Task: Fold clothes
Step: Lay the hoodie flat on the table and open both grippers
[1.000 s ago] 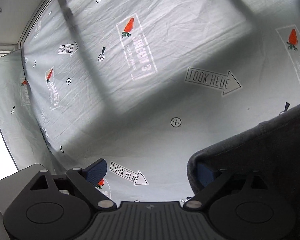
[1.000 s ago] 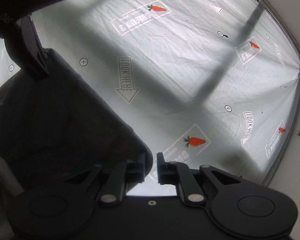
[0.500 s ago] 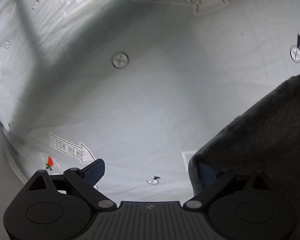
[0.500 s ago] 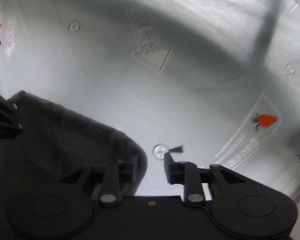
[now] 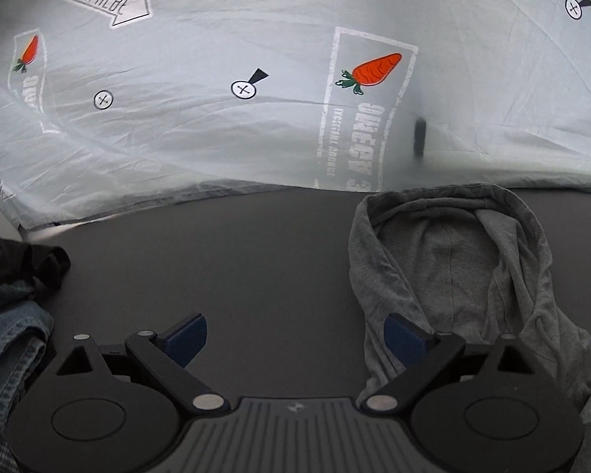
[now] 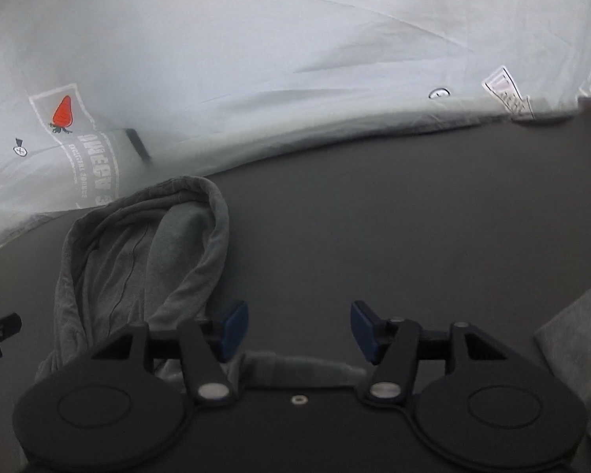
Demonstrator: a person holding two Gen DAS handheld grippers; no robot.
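A grey hooded garment (image 5: 453, 276) lies on the dark table (image 5: 256, 268), its hood open toward the cameras. My left gripper (image 5: 295, 335) stands open; its right pad (image 5: 404, 339) sits at the hood's left edge and nothing is between the pads. In the right wrist view the same garment (image 6: 138, 260) lies to the left. My right gripper (image 6: 298, 329) has its jaws opening, the left pad (image 6: 232, 329) beside the hood's rim. A strip of grey cloth (image 6: 295, 364) lies low by the gripper's base, and the pads do not press on it.
A pale sheet printed with carrots and arrows (image 5: 216, 126) hangs behind the table (image 6: 413, 236). A black garment (image 5: 19, 264) and blue denim (image 5: 8, 343) are piled at the left. Another grey cloth (image 6: 579, 351) lies at the right edge.
Both grippers have dropped and tipped down toward the dark table. The garment that hung from them now lies on it. The right gripper's jaws have opened and let the cloth go.
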